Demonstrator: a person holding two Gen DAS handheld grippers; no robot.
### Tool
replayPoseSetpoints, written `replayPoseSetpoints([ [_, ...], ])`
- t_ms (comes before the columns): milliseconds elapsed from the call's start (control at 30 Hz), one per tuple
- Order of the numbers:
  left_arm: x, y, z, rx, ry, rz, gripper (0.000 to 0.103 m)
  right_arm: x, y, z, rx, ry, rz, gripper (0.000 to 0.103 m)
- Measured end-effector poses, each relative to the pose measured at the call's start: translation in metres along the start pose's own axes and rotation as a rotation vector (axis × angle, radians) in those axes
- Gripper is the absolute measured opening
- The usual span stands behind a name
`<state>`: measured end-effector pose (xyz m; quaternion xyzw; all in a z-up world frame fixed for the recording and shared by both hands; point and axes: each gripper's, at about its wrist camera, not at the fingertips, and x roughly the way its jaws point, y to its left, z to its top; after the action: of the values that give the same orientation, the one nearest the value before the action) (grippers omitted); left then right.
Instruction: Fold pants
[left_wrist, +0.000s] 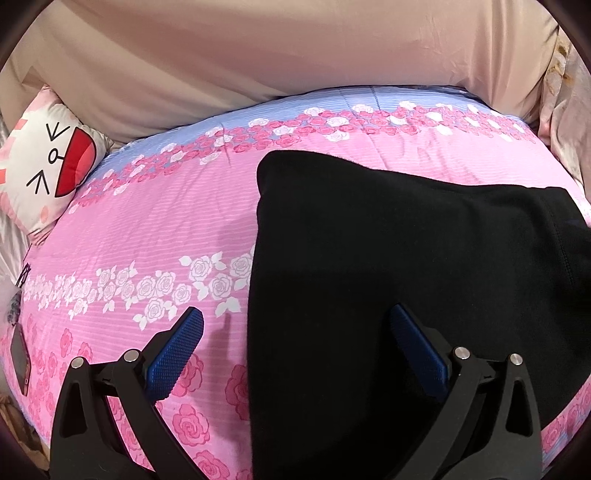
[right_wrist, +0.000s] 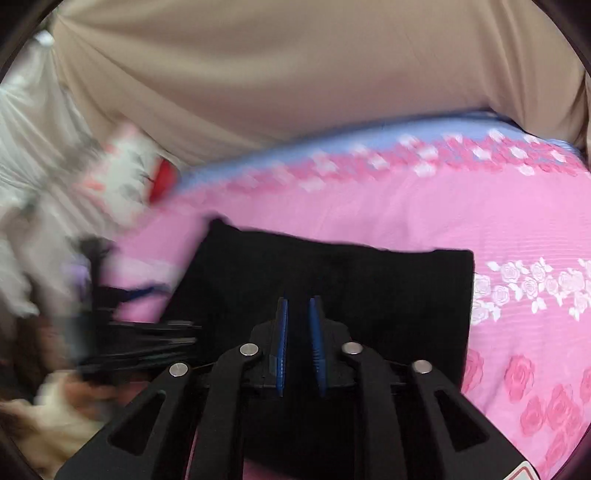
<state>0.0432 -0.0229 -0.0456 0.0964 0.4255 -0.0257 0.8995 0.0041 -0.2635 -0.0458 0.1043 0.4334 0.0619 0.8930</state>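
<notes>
The black pants (left_wrist: 388, 266) lie folded into a flat rectangle on the pink rose-print bedspread (left_wrist: 147, 229). My left gripper (left_wrist: 295, 321) is open and empty, above the pants' left edge, with one blue pad (left_wrist: 177, 354) over the bedspread and the other over the black cloth. In the right wrist view the pants (right_wrist: 388, 295) lie under my right gripper (right_wrist: 299, 306). Its blue pads (right_wrist: 282, 343) stand close together with a narrow gap, and nothing shows between them. The left gripper shows as a blur at the left (right_wrist: 147, 339).
A white cartoon-face cushion (left_wrist: 44, 162) sits at the bed's far left. A beige sheet (left_wrist: 295, 59) covers the back. A phone-like object (left_wrist: 20, 365) lies at the left edge of the bed. Pink bedspread (right_wrist: 517, 229) spreads out to the right of the pants.
</notes>
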Motion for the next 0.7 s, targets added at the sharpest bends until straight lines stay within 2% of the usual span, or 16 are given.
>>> replayPoseSetpoints([
  [33,0.001,0.001,0.000,-0.001,-0.001,-0.018,0.098,0.011,-0.024,-0.002,0.102,0.016,0.060,0.000],
  [67,0.003,0.002,0.001,-0.004,0.001,-0.036,0.098,0.012,-0.044,-0.004,0.235,0.008,0.166,0.000],
  [100,0.005,0.003,0.001,-0.011,0.006,-0.046,0.098,0.007,-0.057,-0.007,0.365,0.010,0.232,0.000],
  [133,0.005,0.005,0.001,-0.018,0.006,-0.055,0.098,-0.005,-0.053,-0.006,0.358,-0.021,0.172,0.000],
  [167,0.004,0.005,0.001,-0.018,0.004,-0.058,0.098,-0.014,-0.044,-0.004,0.321,-0.049,0.101,0.000],
  [200,0.005,0.006,0.000,-0.017,0.002,-0.061,0.098,-0.028,-0.028,-0.002,0.260,-0.082,0.028,0.007],
  [233,0.005,0.007,0.000,-0.019,0.001,-0.063,0.098,-0.036,-0.016,0.000,0.228,-0.092,0.021,0.014],
  [367,0.003,0.011,0.001,-0.032,0.007,-0.090,0.098,-0.044,0.030,0.012,0.105,-0.090,0.114,0.014],
  [500,-0.006,0.022,0.000,-0.044,-0.003,-0.084,0.098,-0.007,0.082,0.025,-0.045,-0.024,0.150,0.014],
  [633,-0.026,0.060,-0.004,-0.080,-0.053,-0.017,0.098,0.033,0.117,0.036,-0.133,0.041,0.209,0.014],
  [667,-0.029,0.071,-0.006,-0.092,-0.059,0.010,0.098,0.043,0.128,0.037,-0.151,0.051,0.213,0.016],
  [700,-0.031,0.081,-0.007,-0.102,-0.062,0.036,0.098,0.061,0.141,0.041,-0.175,0.071,0.212,0.022],
])
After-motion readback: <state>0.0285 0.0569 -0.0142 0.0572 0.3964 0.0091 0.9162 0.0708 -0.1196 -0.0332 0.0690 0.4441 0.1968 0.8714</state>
